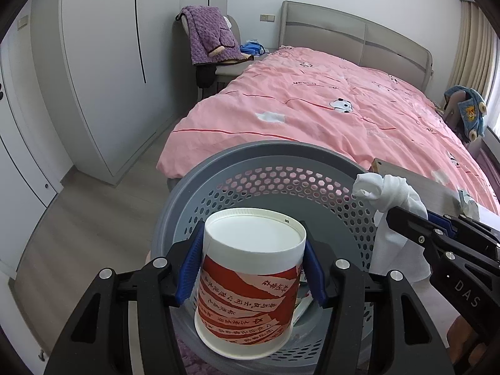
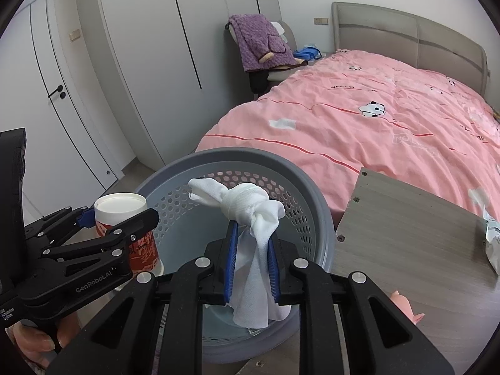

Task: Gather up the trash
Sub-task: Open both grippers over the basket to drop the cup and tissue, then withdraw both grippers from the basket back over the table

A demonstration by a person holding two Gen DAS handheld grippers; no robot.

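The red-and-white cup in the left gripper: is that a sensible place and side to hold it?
Yes, likely. The left gripper clamps the red-and-white cup across its upper wall, just under the rim, one pad on each opposite side. The round, straight wall gives both pads even contact, and the cup hangs upright over the grey basket, its bottom free to drop in.

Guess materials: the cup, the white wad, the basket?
Cup: looks like coated paperboard, printed red wrap, white rolled rim. White wad: thin embossed tissue or nonwoven wipe, knotted, hanging limp. Basket: grey moulded plastic, matte, hexagonal perforations through its wall.
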